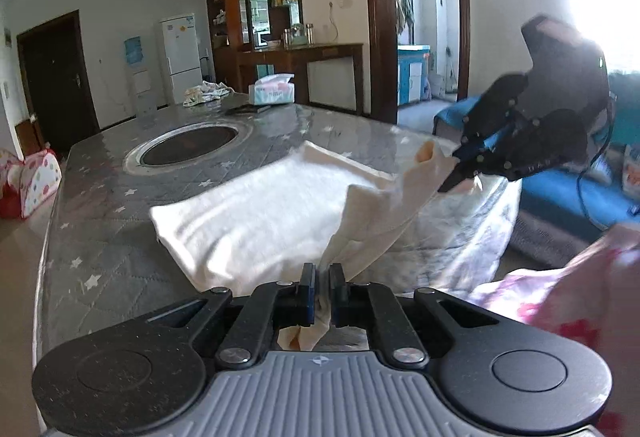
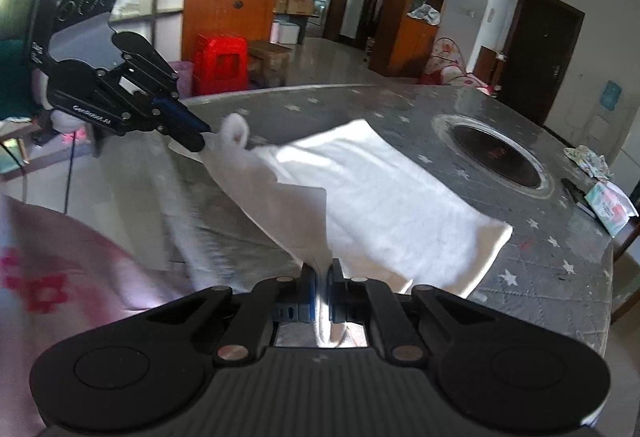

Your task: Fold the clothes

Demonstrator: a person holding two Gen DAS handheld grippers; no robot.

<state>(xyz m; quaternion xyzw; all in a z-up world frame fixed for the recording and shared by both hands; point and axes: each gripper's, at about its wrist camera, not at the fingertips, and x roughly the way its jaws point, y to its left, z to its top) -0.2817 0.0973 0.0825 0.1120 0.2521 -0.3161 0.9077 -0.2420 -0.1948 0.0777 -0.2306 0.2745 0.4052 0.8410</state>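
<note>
A white garment (image 1: 256, 213) lies flat on the grey star-patterned table (image 1: 104, 221), its near edge lifted. My left gripper (image 1: 323, 279) is shut on one corner of that edge. My right gripper (image 1: 460, 167) is shut on the other corner, holding it up at the right. In the right wrist view the garment (image 2: 384, 197) spreads across the table (image 2: 560, 249); my right gripper (image 2: 322, 277) pinches its near corner and my left gripper (image 2: 200, 137) pinches the far corner at upper left. The lifted strip of cloth hangs taut between both grippers.
A round black inset hob (image 1: 190, 145) sits in the table beyond the garment. A tissue box (image 1: 272, 89) and crumpled cloth (image 1: 206, 91) lie at the far end. A blue sofa (image 1: 560, 193) stands right of the table. Pink floral fabric (image 2: 52, 261) is close at the lower left.
</note>
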